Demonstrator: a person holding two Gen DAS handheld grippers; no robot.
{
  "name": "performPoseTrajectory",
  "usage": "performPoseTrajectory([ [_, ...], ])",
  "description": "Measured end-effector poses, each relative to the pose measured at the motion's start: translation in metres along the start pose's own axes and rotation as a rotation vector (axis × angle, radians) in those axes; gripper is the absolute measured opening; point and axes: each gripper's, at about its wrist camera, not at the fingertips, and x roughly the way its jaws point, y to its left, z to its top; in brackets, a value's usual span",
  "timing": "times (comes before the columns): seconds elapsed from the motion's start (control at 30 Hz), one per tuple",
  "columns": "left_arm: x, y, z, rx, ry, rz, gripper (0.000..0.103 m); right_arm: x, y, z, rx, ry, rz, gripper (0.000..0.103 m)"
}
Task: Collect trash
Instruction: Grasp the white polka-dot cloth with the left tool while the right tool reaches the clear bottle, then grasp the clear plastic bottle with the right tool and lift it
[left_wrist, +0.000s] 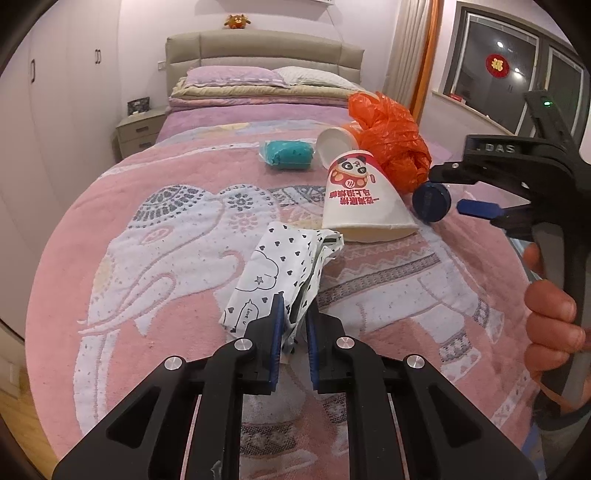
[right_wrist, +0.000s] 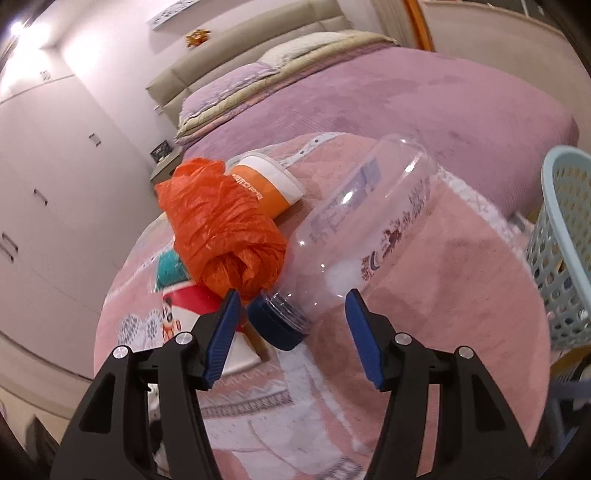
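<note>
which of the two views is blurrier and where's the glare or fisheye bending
Left wrist view: sharp, the patterned wrapper crisp between the left gripper fingers; the pink elephant blanket bows at the rim, lamps reflect in the dark window. Right wrist view: softer and tilted, glare blown out top left, highlights streak the clear plastic bottle; the blue basket curves at the edge.

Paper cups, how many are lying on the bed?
2. The panda cup lies on its side mid-blanket, beside the blue-capped bottle. The orange cup lies behind the orange plastic bag. More might hide behind the bag.
</note>
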Motion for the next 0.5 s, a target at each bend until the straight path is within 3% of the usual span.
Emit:
performPoseTrajectory([
  [0.23, -0.001, 0.0, 0.0, 0.002, -0.008, -0.015, 0.01, 0.021, -0.01, 0.004, 0.096, 0.068, 0.022, 0.053],
  [0.33, -0.001, 0.002, 0.0, -0.003, -0.009, -0.019, 0.01, 0.014, -0.012, 0.0, 0.067, 0.072, 0.04, 0.04],
  [0.5, -0.001, 0.002, 0.0, -0.002, -0.011, -0.017, 0.01, -0.007, -0.023, -0.014, -0.014, 0.105, 0.06, 0.038],
])
